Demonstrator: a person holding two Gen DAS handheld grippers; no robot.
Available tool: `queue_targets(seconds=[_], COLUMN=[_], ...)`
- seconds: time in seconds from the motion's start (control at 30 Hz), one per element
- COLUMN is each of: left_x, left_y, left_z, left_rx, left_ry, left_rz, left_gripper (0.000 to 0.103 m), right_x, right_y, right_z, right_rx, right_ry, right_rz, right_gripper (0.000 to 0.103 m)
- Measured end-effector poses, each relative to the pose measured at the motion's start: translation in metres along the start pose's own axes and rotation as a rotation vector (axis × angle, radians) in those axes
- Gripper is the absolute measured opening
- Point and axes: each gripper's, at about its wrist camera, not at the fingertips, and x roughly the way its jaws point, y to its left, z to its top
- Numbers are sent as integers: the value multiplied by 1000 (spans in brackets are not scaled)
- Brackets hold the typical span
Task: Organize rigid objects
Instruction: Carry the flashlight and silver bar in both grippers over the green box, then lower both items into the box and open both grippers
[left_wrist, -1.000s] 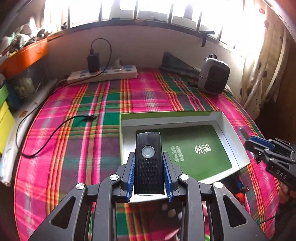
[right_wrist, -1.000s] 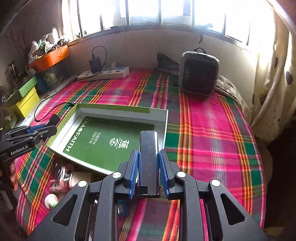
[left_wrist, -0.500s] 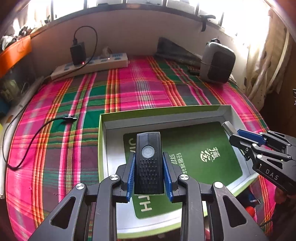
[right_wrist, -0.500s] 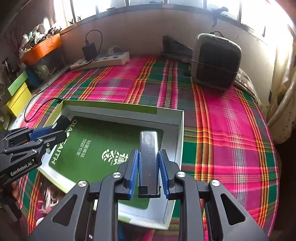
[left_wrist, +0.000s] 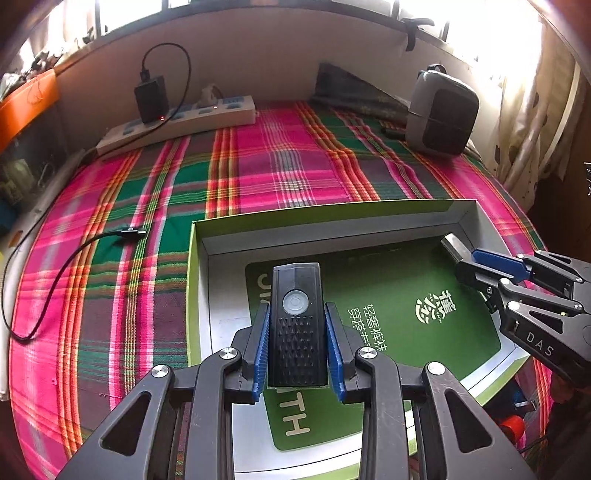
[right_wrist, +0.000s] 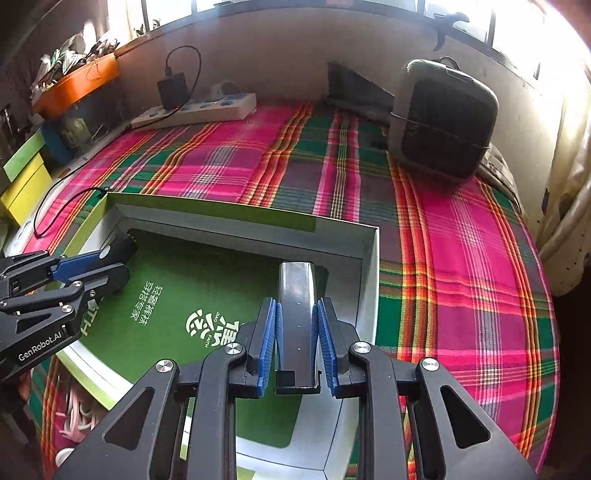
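Lower centre, the open box (left_wrist: 199, 295) holds a green card (left_wrist: 406, 295) — left gripper (left_wrist: 297, 332) clamps a black device (left_wrist: 297, 321), right gripper (right_wrist: 297, 332) a dark bar (right_wrist: 297, 317).

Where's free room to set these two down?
Free: green box floor between the tools, and plaid cloth right of the box, below the heater. Crowded: cable left of box, clutter at its near-left corner.

Daylight poured in from the windows (left_wrist: 480, 22) along the top, blown out to pure white, with glare washing over the curtain (right_wrist: 569, 184) at right. The plaid cloth (left_wrist: 288, 166) stayed bright, vivid and sharp, shadows soft. Fisheye bending curved the far wall (right_wrist: 277, 62), and the frame corners fell dark.
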Motion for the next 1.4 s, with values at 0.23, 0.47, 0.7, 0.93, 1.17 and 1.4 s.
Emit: queue_targets(seconds=[0.23, 0.47, 0.7, 0.93, 1.17, 1.4], left_x=[1, 2, 1, 0, -8, -26], left_y=[-1, -1, -1, 0, 0, -4], left_z=[0, 0, 0, -1, -3, -8], left_rx=[9, 10, 12, 12, 2, -2], left_ry=[-4, -4, -6, -12, -19, -44], left_rz=[10, 6, 11, 2, -2, -7], left_gripper=[27, 27, 29, 36, 41, 41], right_x=[3, 5, 5, 4, -2, -16], right_y=[3, 4, 2, 2, 1, 2], right_z=[1, 1, 1, 1, 0, -4], right_rx=[4, 5, 9, 21, 35, 52], right_ry=[0, -1, -6, -11, -32, -57], right_rz=[10, 6, 9, 13, 30, 43], right_gripper=[24, 24, 24, 24, 40, 40])
